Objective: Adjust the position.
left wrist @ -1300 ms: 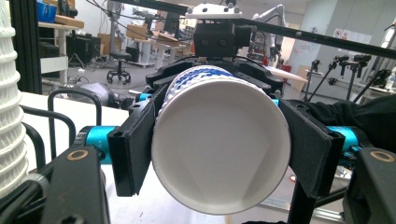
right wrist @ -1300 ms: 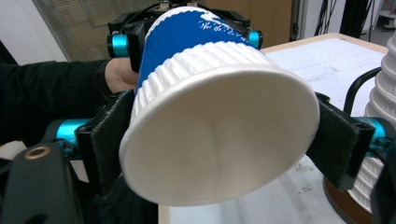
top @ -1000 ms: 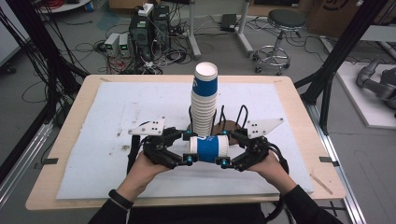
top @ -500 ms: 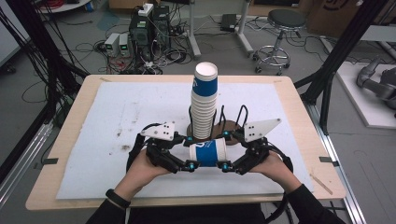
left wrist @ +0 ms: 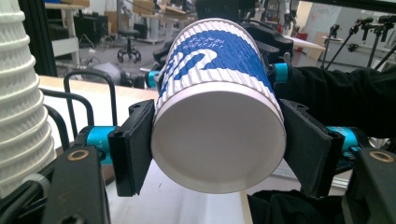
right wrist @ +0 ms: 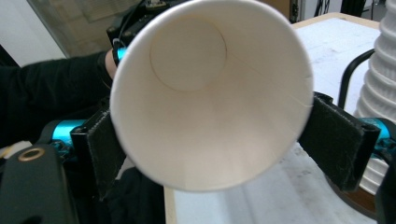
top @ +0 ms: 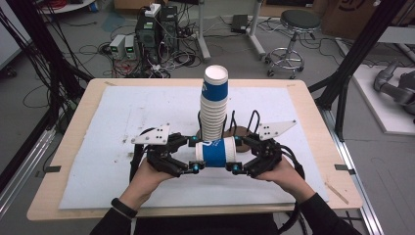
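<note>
A white sheet (top: 112,161) covers most of the wooden table (top: 49,208), with bare wood left at the near edge and sides. Close to the person, a blue and white cup (top: 216,152) lies sideways in the air between both grippers. The left gripper (top: 192,167) squeezes its bottom end tight. The right gripper (top: 234,169) sits around the open mouth, and its jaws have just been opening. Just behind stands a tall cup stack (top: 214,105) in a black wire holder (top: 254,120). Far off are cables and a stool (top: 292,29) on the grey floor
</note>
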`<action>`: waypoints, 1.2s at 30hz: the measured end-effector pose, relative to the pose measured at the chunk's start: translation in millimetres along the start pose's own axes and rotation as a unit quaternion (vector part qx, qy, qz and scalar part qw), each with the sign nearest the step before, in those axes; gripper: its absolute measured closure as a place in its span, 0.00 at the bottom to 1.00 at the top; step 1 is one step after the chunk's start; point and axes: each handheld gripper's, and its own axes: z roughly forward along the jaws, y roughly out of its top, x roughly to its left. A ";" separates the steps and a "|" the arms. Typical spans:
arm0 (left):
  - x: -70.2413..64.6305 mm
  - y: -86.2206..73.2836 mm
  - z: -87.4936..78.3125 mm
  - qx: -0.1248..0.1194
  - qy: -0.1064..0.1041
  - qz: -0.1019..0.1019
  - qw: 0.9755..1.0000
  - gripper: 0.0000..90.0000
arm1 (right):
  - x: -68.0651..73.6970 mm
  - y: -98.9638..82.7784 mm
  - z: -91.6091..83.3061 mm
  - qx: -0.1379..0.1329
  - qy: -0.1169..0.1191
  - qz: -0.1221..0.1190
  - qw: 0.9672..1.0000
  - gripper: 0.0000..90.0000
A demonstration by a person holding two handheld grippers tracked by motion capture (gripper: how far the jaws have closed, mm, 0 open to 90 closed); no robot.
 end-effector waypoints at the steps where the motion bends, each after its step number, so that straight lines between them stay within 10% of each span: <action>1: -0.6 0.0 1.1 0.003 -0.001 0.001 1.000 0.34 | 0.8 0.2 2.0 0.000 0.008 0.004 1.000 0.17; 10: -4.7 5.2 10.2 0.083 0.000 -0.007 0.997 0.29 | 2.1 1.1 -0.7 0.041 0.009 -0.034 0.999 0.22; 13: -6.1 6.6 15.4 0.135 0.001 -0.008 0.991 0.26 | 4.7 2.3 0.8 0.063 0.006 -0.047 0.997 0.23; 15: -9.0 6.0 22.6 0.187 0.001 0.004 0.982 0.25 | 9.7 3.9 5.3 0.112 -0.005 -0.078 0.991 0.23; 21: -11.9 0.1 33.4 0.229 -0.004 0.011 0.973 0.26 | 14.0 3.2 12.4 0.147 -0.008 -0.095 0.985 0.23; 28: -10.9 0.4 32.5 0.222 -0.007 0.027 0.975 0.32 | 13.6 3.4 11.9 0.140 -0.015 -0.095 0.986 0.20; 36: -8.1 3.6 16.2 0.142 0.005 0.047 0.989 0.33 | 8.0 7.2 -1.9 0.074 0.001 -0.061 0.995 0.20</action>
